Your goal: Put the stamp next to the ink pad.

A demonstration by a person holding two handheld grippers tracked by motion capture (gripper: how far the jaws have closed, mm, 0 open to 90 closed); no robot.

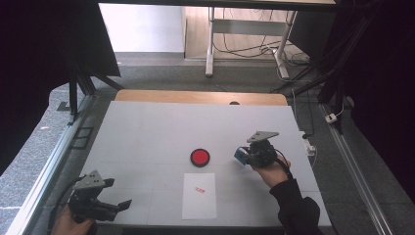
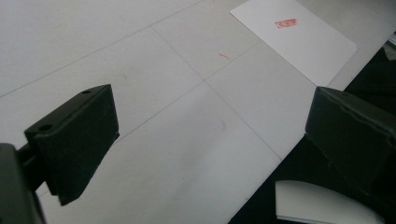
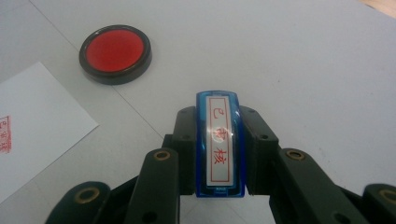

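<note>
A: White table (image 1: pixel 147 137), grey floor around it, dark curtains at both sides. Noted on the table: ink pad (image 1: pixel 199 157) near centre, lid off, red face up; paper (image 1: pixel 199 196) just in front of it, toward the person's edge.

B: Already marked?

A: Yes — one red imprint (image 1: pixel 199 189) near the top of the paper. Also visible as a small red rectangle in the left gripper view (image 2: pixel 286 23).

B: Stamp?

A: Blue stamp (image 3: pixel 220 144) pinched between the jaws of the right gripper (image 1: pixel 243 155), label side up, red characters legible. Held off the table, to the right of the pad and apart from it.

B: Left gripper?

A: Left gripper (image 1: pixel 125 204) parked at the near left corner, jaws spread wide, nothing between them.

B: Step in hand?

A: Judged: stamping done, stamp on its way to be set down at the right — or back to the pad for more ink. Cannot tell which.

B: Next move calls for?

A: If setting down — lower to bare table clear of pad and paper, then ease the jaws apart. If re-inking — carry left over the pad, face down, press squarely. Worth watching: wet face smearing the table.
</note>
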